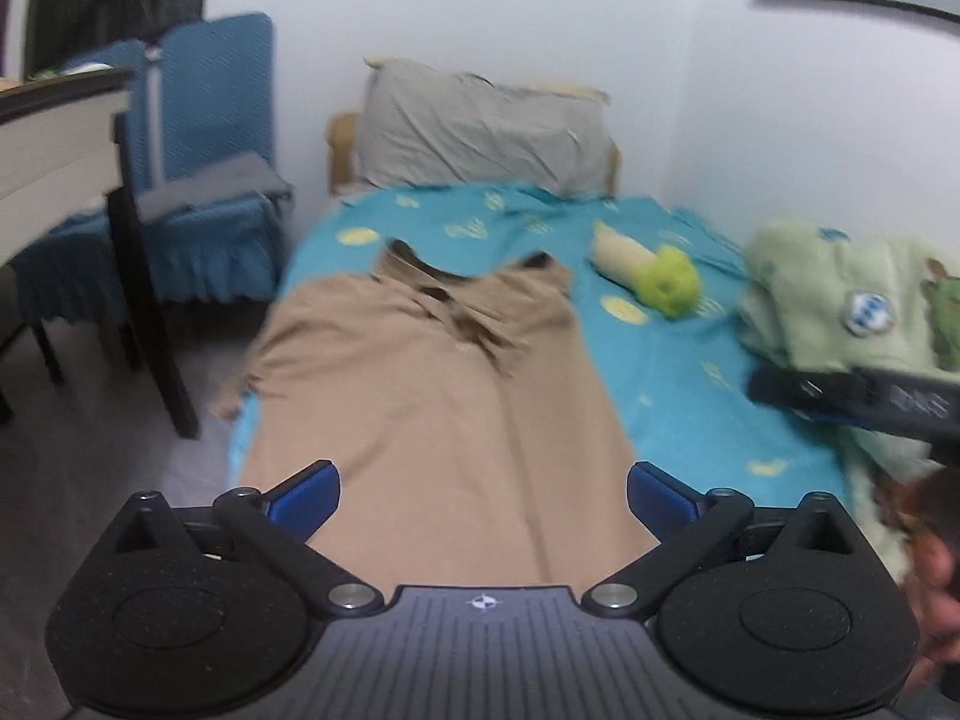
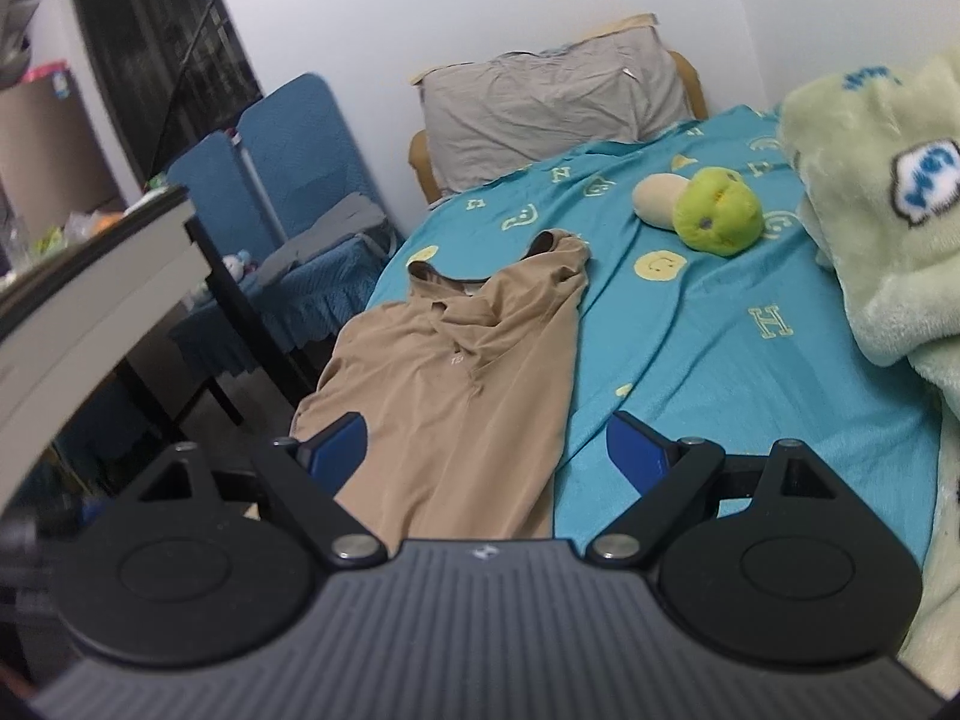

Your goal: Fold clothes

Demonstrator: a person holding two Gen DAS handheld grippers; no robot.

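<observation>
Teal bedsheet (image 2: 720,360) carries a tan sleeveless top (image 2: 468,372), spread lengthwise, its left side drooping off the bed. Left gripper (image 1: 483,495) and right gripper (image 2: 486,444) hover spread, empty. Soft, light, floppy fabric: likely best pinched at shoulder straps or hem corners.

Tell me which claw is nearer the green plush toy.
Right. The right claw is beside the shirt, toward the toy; the left claw hangs over the shirt, farther away.

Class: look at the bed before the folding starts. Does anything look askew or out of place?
Yes. The tan shirt lies crooked, rumpled at the collar, its left edge hanging off the bed's side. A green plush toy lies loose on the teal bedsheet. Both hand-held grippers are open and empty.
</observation>
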